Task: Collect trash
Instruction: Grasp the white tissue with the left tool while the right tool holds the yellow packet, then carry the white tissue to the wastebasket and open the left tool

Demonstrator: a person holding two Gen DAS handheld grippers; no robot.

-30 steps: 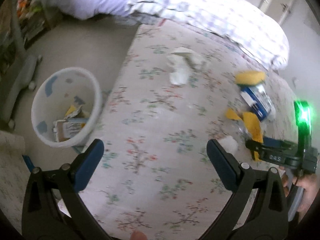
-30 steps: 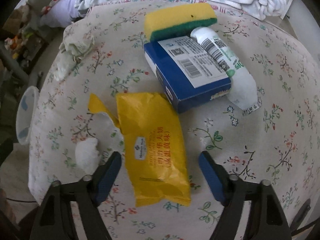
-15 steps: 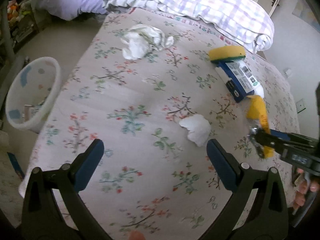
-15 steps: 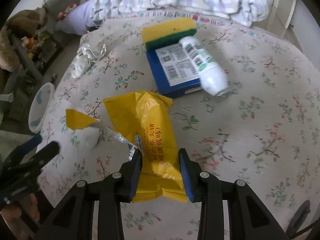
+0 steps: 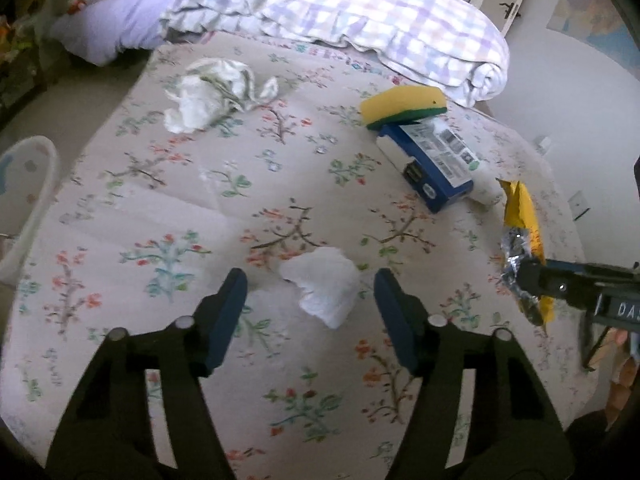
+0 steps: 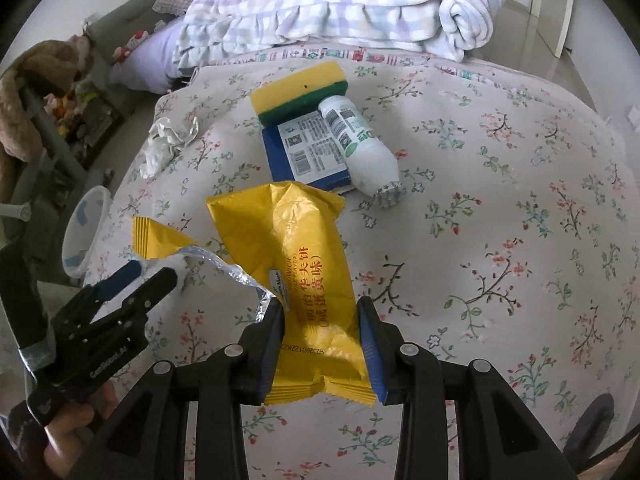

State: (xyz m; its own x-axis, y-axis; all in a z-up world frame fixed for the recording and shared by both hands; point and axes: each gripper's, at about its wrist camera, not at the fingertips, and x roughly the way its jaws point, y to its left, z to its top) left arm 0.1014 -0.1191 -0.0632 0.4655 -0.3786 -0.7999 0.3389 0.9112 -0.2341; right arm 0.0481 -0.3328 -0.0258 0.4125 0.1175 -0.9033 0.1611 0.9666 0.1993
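Note:
A small white crumpled tissue [image 5: 322, 286] lies on the flowered bedsheet [image 5: 168, 216], between the blue pads of my left gripper [image 5: 310, 312]. Its jaws are closing, and the pads stand clear of the tissue on both sides. My right gripper [image 6: 320, 336] is shut on a torn yellow snack wrapper [image 6: 300, 260], lifted off the sheet; the left wrist view shows the wrapper [image 5: 524, 220] hanging at the right. A larger crumpled paper wad [image 5: 212, 94] lies toward the pillow end.
A yellow-green sponge [image 5: 404, 106], a blue box [image 5: 430, 160] and a white bottle [image 6: 364, 148] lie together on the bed. A folded checked blanket [image 5: 340, 16] lies behind them. A white waste bin [image 5: 24, 196] stands on the floor at the left.
My left gripper has come down over the small tissue and its jaws have narrowed. My right gripper shut on the yellow wrapper and raised it off the sheet.

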